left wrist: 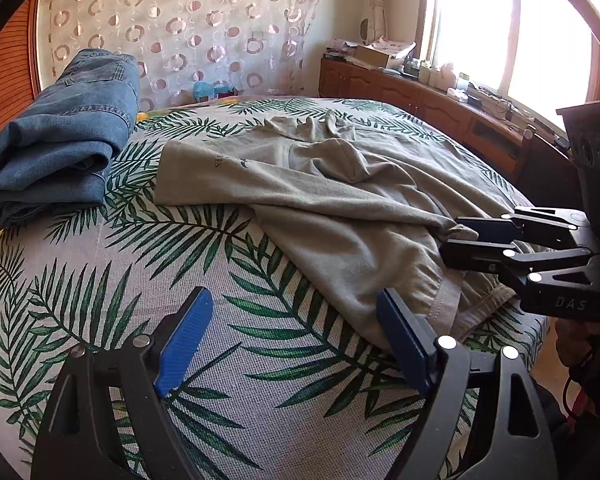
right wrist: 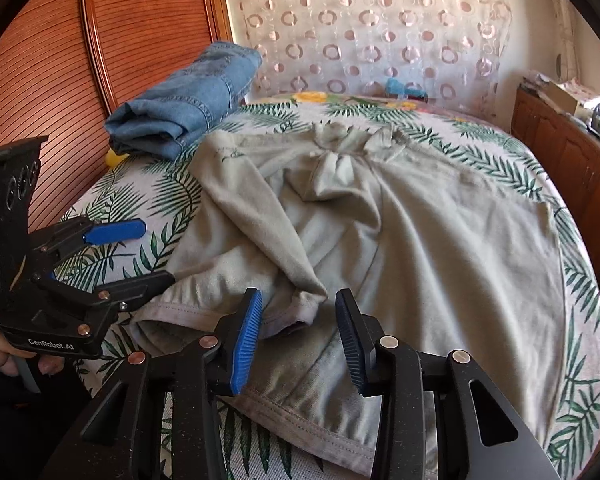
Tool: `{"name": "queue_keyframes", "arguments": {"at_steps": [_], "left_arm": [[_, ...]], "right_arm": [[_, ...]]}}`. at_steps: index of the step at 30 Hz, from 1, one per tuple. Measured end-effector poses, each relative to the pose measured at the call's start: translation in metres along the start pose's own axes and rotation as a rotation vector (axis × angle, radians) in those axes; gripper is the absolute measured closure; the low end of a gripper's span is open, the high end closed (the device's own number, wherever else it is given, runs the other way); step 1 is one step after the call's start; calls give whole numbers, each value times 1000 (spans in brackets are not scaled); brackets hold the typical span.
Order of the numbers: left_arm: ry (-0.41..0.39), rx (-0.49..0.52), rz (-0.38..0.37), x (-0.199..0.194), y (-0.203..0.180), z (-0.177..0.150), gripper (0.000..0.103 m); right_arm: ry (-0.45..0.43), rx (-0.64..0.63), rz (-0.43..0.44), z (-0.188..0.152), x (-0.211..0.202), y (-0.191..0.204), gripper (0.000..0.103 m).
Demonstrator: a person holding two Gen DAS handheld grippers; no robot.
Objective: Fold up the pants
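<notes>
Grey-green pants point(left wrist: 340, 200) point(right wrist: 420, 240) lie crumpled across the bed, one leg folded over the other. My right gripper point(right wrist: 299, 296) point(left wrist: 448, 238) hovers low at the near edge of the pants. Its jaws stand partly apart with a leg cuff point(right wrist: 304, 308) lying between the blue pads; I see no pad pressing the cloth. My left gripper point(left wrist: 294, 296) point(right wrist: 154, 252) is wide open over the bare bedcover. Its right pad point(left wrist: 404, 340) sits beside the other leg's hem, and nothing is between its fingers.
The bed has a palm-leaf cover point(left wrist: 240, 420) point(right wrist: 580, 360). Folded blue jeans point(left wrist: 68, 132) point(right wrist: 192, 100) lie at the back left by the wooden headboard point(right wrist: 40, 80). A cluttered wooden cabinet point(left wrist: 420, 100) runs under the window along the right. A hand point(right wrist: 4, 356) holds the left gripper.
</notes>
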State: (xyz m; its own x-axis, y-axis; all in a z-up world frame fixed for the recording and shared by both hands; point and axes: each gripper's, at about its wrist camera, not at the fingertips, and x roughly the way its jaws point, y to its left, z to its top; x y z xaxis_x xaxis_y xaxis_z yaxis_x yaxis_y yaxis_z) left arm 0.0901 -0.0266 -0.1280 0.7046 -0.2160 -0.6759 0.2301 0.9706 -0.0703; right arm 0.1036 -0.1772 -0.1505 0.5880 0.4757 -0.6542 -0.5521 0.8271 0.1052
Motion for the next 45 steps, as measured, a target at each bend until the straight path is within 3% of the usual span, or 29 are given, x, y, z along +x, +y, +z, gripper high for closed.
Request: {"name": "queue_keyframes", "arguments": {"at_steps": [4, 9, 11, 15, 25, 45], "left_arm": [[0, 1, 3, 0, 0, 0, 19], [1, -9, 0, 0, 0, 1, 19], [4, -30, -7, -2, 2, 2, 19], [-12, -79, -40, -10, 4, 5, 19], [-59, -38, -63, -27, -14, 19, 18], [-72, 49, -110, -9, -58, 52, 18]], "right_arm": [[4, 6, 13, 2, 2, 2, 71], [-30, -17, 10, 3, -1, 8, 92], [-52, -24, 17, 3, -6, 11, 95], [-107, -31, 17, 3, -22, 13, 96], [-216, -31, -38, -5, -67, 7, 97], [-265, 65, -140, -47, -131, -23, 97]]}}
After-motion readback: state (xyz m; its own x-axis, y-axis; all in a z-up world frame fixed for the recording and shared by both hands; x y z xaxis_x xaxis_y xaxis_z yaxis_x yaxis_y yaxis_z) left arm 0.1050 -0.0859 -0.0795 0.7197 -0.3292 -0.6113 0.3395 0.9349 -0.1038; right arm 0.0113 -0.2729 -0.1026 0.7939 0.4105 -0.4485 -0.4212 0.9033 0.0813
